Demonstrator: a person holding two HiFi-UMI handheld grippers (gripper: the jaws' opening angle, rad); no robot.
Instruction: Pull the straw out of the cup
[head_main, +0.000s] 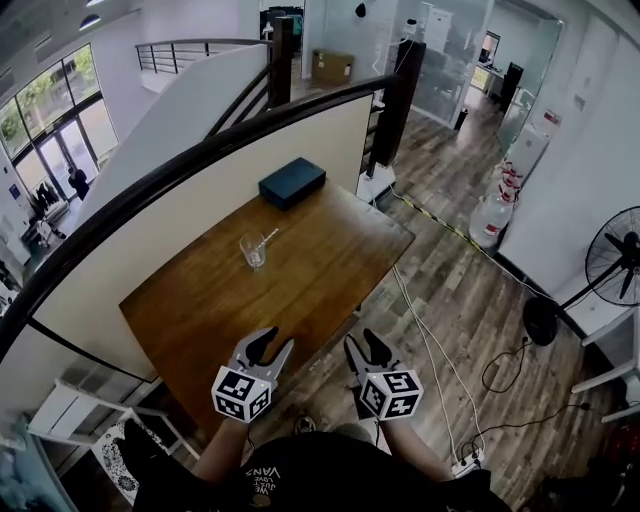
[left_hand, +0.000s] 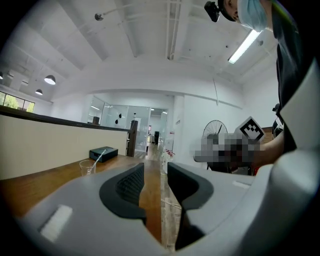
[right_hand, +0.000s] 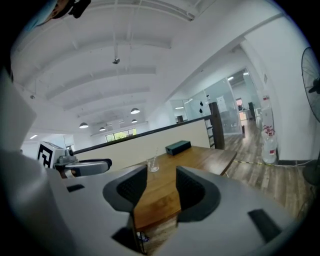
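Observation:
A clear plastic cup (head_main: 252, 250) stands upright in the middle of the wooden table (head_main: 200, 300), with a pale straw (head_main: 266, 238) leaning out of it toward the dark box. The same cup (left_hand: 87, 167) with its straw (left_hand: 98, 156) appears far off in the left gripper view, and the cup (right_hand: 152, 163) likewise in the right gripper view. My left gripper (head_main: 270, 348) hangs open over the table's near edge, nothing between its jaws. Beside it, my right gripper (head_main: 365, 347) is open and empty, just off the table's near edge. Both are well short of the cup.
A dark blue box (head_main: 292, 182) lies at the table's far end. A low partition wall with a dark rail (head_main: 200, 150) runs along the table's left side. To the right are wood floor, cables (head_main: 440, 350), water bottles (head_main: 492, 218) and a standing fan (head_main: 612, 268).

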